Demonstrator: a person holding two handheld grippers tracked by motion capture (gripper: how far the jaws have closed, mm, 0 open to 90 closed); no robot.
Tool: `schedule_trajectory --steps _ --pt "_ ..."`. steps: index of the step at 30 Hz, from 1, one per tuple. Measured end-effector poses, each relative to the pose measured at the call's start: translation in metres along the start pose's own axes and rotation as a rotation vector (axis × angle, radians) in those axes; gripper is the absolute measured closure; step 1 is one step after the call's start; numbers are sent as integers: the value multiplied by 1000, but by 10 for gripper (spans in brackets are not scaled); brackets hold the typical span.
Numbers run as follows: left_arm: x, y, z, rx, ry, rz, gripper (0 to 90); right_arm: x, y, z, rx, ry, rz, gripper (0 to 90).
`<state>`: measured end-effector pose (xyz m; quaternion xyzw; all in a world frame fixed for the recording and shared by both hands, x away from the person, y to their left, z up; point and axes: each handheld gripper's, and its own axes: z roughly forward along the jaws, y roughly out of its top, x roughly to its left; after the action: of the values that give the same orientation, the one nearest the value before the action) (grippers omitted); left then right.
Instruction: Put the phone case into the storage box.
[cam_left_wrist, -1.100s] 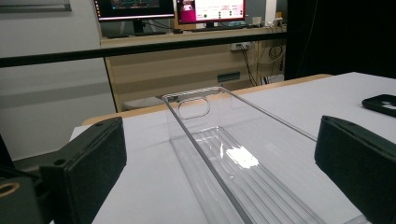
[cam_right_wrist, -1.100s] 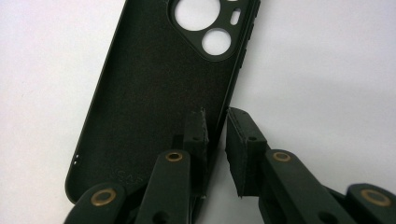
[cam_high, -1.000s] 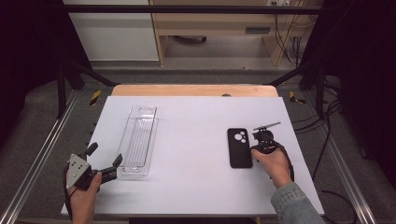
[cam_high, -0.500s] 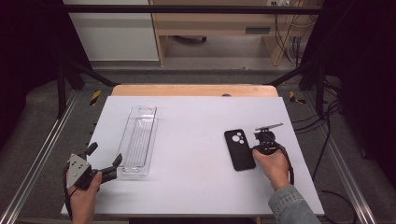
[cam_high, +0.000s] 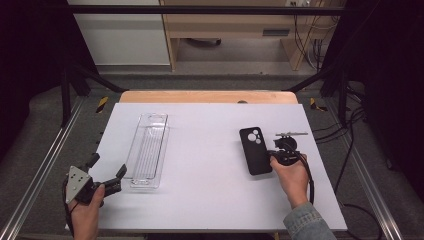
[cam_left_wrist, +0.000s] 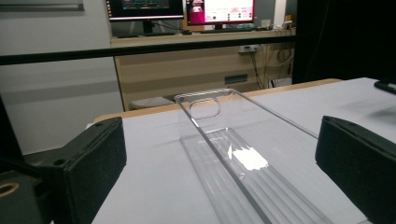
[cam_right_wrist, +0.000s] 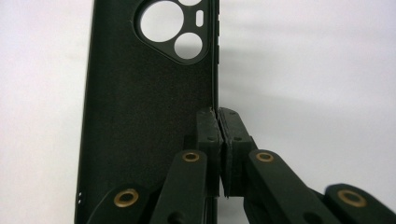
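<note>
From above, my left claw (cam_high: 107, 175) sits spread open at the near end of a clear plastic tray (cam_high: 147, 150) on the white desk (cam_high: 205, 200); my right claw (cam_high: 274, 154) meets a black phone case (cam_high: 255, 150). Left gripper view: jaws wide apart, tray between. Right gripper view: jaws pinch the case's edge.

Items on the white counter (cam_high: 210, 200): one clear plastic tray (cam_high: 147, 150), at the counter's left; one black phone case (cam_high: 255, 150), at its right, bearing three round camera cut-outs. Hand-held grippers: two, one left gripper (cam_high: 107, 172), one right gripper (cam_high: 274, 153).
</note>
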<state>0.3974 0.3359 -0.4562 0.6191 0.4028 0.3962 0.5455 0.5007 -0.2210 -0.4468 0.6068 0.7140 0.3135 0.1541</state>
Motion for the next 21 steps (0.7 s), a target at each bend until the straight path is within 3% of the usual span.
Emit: schedule_trajectory --steps 1,2,5,6,10,11,12,14,16,21 --pt "0 0 -1 2 3 -9 13 2 1 -4 -52 -12 -10 883" --pt "-1 0 -2 5 9 -16 13 2 1 -4 -52 -12 -10 883" --pt "-3 0 -5 12 26 -31 12 5 1 -8 -130 -22 -16 883" --pt "-5 1 -6 13 30 -30 12 7 0 -10 -178 -18 -8 883" --pt "-7 3 -9 23 59 -18 12 10 -3 -13 -237 -25 -5 883" --pt "-7 5 -10 26 76 -22 12 13 -6 -16 -288 -31 -14 882" --pt "-7 5 -10 26 76 -22 12 13 -6 -16 -288 -31 -14 882" --pt "-7 6 -11 18 92 -59 12 16 -10 -21 -352 -38 -18 882" --pt "-6 6 -13 22 100 -52 13 19 -15 -25 -400 -42 -9 882" --pt "-6 11 -9 39 102 -49 12 24 -17 -27 -440 -14 -39 883"
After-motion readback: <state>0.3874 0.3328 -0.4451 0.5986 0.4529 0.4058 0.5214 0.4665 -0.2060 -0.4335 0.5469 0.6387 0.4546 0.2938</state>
